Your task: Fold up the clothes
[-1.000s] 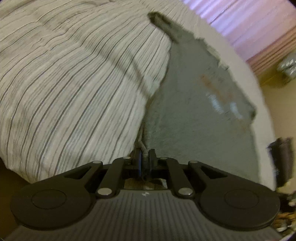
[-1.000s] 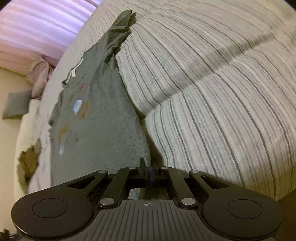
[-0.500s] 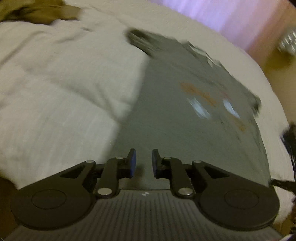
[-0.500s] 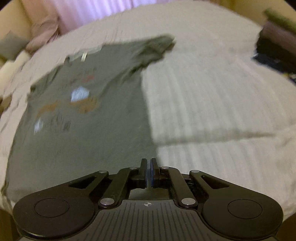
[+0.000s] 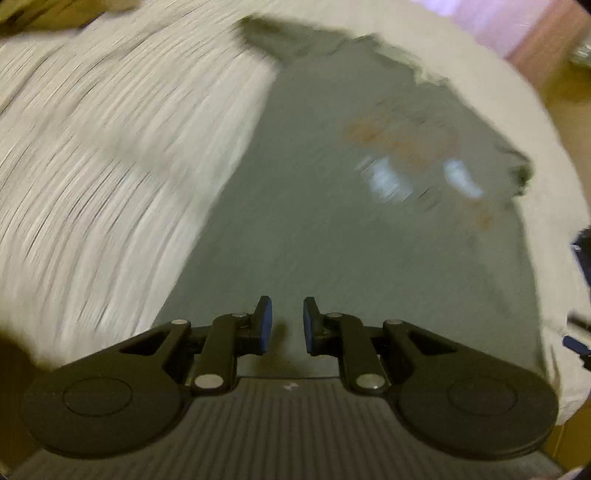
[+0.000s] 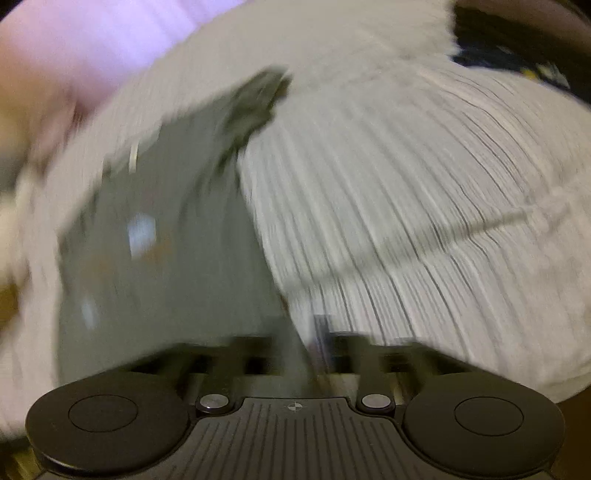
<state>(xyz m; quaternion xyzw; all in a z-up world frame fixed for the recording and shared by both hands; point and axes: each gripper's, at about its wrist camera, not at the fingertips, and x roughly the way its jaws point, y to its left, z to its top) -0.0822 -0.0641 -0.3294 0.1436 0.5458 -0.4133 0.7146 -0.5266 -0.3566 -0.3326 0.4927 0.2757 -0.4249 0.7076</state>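
Observation:
A grey T-shirt [image 5: 332, 221] with an orange and white print lies spread flat on a striped white bedspread [image 5: 110, 166]. It also shows in the right wrist view [image 6: 177, 251], with one sleeve [image 6: 255, 99] at the far end. My left gripper [image 5: 287, 325] is open and empty just above the shirt's near hem. My right gripper [image 6: 310, 339] is heavily blurred near the shirt's right hem corner. Its jaws look to have a gap between them, but the blur hides whether they hold cloth.
The striped bedspread [image 6: 424, 203] fills the right of the right wrist view. Dark clothing [image 6: 517, 48] lies at its far right edge. A brown garment [image 5: 55, 14] lies at the far left of the left wrist view. Pink curtains [image 6: 92, 44] hang behind the bed.
My left gripper let go of the shirt's hem and opened wider. My right gripper, shut on the hem before, now moves fast and looks parted. The shirt now lies flat.

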